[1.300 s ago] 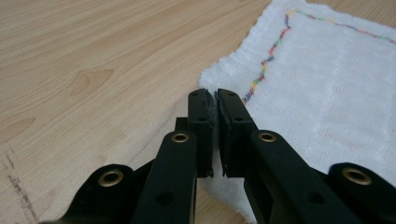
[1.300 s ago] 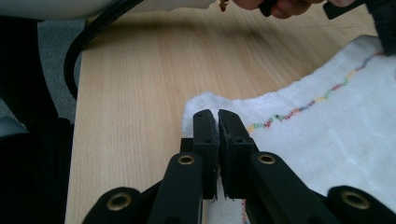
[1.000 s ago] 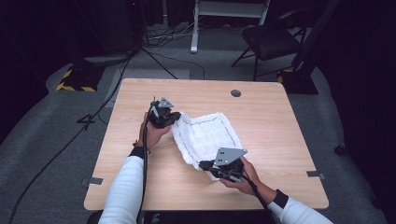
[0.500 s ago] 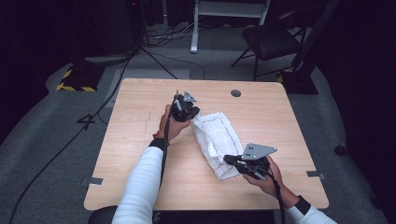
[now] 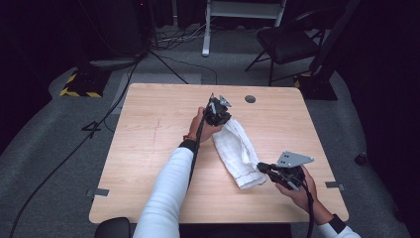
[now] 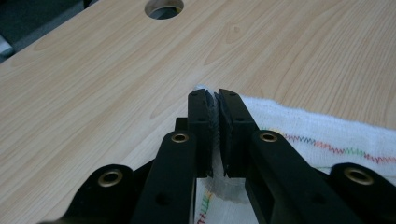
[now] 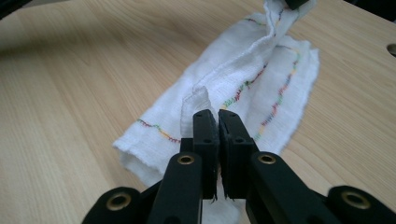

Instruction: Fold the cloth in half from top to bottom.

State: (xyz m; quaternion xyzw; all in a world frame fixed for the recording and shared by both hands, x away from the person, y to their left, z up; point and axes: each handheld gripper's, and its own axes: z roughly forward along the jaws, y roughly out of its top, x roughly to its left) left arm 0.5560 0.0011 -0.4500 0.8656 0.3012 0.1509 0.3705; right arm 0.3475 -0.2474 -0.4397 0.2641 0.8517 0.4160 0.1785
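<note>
Right gripper (image 5: 263,168) at near right of wooden table (image 5: 148,148), jaws clamped on near corner of white cloth (image 5: 236,148). Cloth, hemmed with multicoloured stitching (image 7: 275,100), lies folded in long strip on tabletop, running diagonally away toward table centre. Left gripper (image 5: 221,117) at far end, jaws pinched on cloth's far corner. Beyond: round cable hole (image 5: 250,99) near far edge; black chair (image 5: 292,44) on floor.

I watch the table (image 5: 148,148) from above its near edge, facing forward and down. Each gripper view rides low and close over that table, and all three share the white cloth (image 5: 237,151) (image 6: 327,135) (image 7: 243,79).
</note>
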